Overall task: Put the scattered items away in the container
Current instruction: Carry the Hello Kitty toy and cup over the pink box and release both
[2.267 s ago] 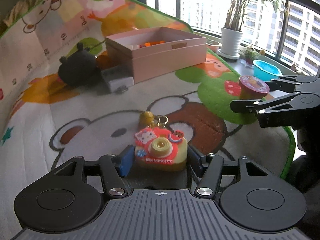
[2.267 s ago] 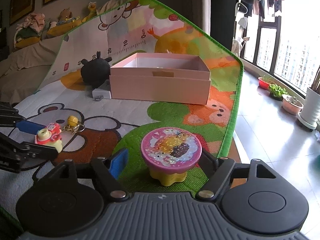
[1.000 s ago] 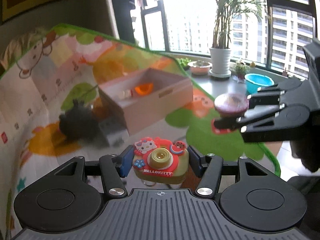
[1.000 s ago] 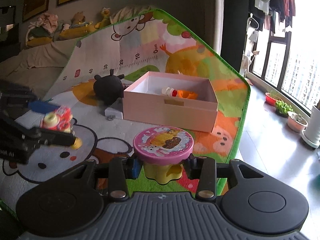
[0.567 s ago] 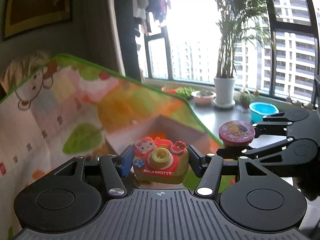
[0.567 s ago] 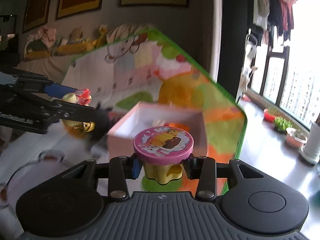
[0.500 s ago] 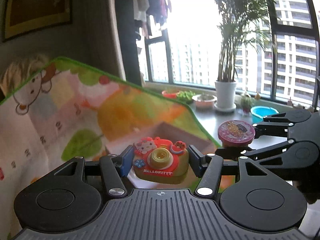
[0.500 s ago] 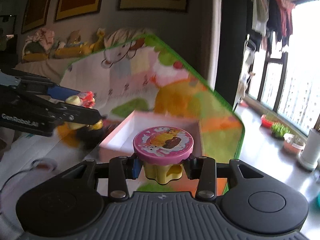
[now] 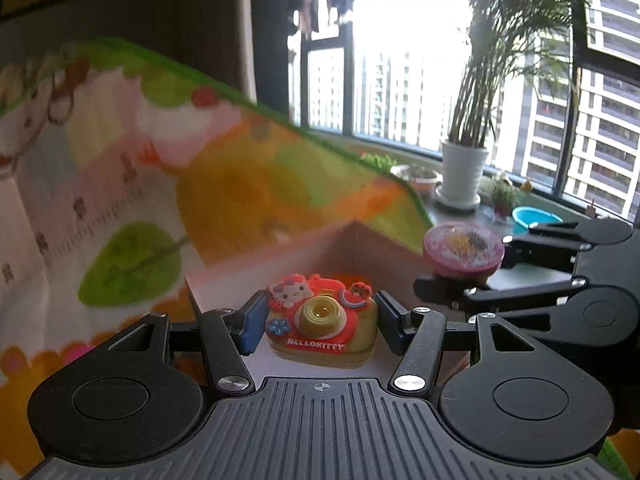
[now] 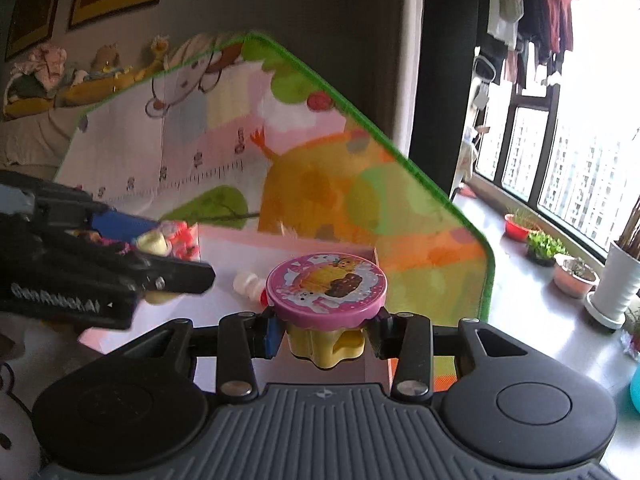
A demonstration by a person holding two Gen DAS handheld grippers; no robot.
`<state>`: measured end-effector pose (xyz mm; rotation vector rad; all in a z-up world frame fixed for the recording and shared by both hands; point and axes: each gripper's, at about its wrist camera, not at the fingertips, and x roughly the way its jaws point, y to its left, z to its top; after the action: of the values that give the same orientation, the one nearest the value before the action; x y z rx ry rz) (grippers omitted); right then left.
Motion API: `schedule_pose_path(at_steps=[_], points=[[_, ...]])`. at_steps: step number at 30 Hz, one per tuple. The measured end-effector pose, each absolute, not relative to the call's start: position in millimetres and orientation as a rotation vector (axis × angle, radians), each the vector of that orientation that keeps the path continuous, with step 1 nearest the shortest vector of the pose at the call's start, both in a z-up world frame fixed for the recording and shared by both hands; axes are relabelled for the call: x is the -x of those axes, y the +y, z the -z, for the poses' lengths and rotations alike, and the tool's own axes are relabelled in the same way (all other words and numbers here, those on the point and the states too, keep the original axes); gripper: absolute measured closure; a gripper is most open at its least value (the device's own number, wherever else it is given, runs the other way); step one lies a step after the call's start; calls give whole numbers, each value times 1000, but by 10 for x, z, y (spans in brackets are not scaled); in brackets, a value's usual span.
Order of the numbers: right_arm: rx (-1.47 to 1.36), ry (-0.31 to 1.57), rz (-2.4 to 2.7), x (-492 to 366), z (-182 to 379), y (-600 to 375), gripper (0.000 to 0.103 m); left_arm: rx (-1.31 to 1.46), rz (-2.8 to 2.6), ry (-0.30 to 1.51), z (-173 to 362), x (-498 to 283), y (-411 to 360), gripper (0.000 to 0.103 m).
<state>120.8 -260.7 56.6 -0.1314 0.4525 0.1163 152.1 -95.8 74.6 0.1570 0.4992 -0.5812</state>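
my left gripper (image 9: pixel 320 322) is clamped on the toy camera (image 9: pixel 322 322), blue pads pressed against both of its sides, and it hangs over the open pink box (image 9: pixel 280 264) with the box's pale floor showing right beneath it. the box stands on the play mat (image 9: pixel 120 184), whose far end rises behind it. from the right wrist view i can see a small white and red item (image 10: pixel 250 284) already lying inside, between the two loads.

my right gripper (image 10: pixel 326 330) is clenched on the yellow base of the pink-lidded toy (image 10: pixel 326 284), also held above the box, toward its near right wall (image 10: pixel 376 364).

the step, as i judge it, is the drop. i'd lower each load until it is well inside the walls before letting go, so nothing bounces off the rim. the two grippers sit close together, so i'd release one at a time, left first, and lift it straight out. the lidded toy is top-heavy; i'd set it down low and level so it doesn't tip onto the item below.
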Motion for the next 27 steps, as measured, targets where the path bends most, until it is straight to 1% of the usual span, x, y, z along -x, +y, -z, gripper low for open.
schedule_pose_path(at_steps=[6,7,8,12,14,15,17,22,27], points=[[157,477,-124,-1225,-459,-2563,62,-143,580,533,-570,-1572,-878,40],[159,479,-124,-1227,-456,-2555,61,-142,580,530,-576,-1563,-869,38],[160,479,-123,-1227,-455,-2548,60,-140,584,526,-590,-1543,-859,33],[163,469,-115,-1189,-488,-2534,55,-137,573,506,-639,-1458,-770,27],[171,453,-103,-1132,-511,-2537,52,-120,557,493,-662,-1374,-648,19],[176,447,-98,-1099,-522,-2537,51,-113,545,486,-661,-1313,-571,17],[185,444,-95,-1024,-546,-2530,51,-101,514,482,-647,-1215,-407,10],[229,457,-146,-828,-564,-2334,49,-81,409,531,-492,-962,38,7],[311,462,-239,-642,-511,-1881,49,-22,249,581,-301,-831,498,2]])
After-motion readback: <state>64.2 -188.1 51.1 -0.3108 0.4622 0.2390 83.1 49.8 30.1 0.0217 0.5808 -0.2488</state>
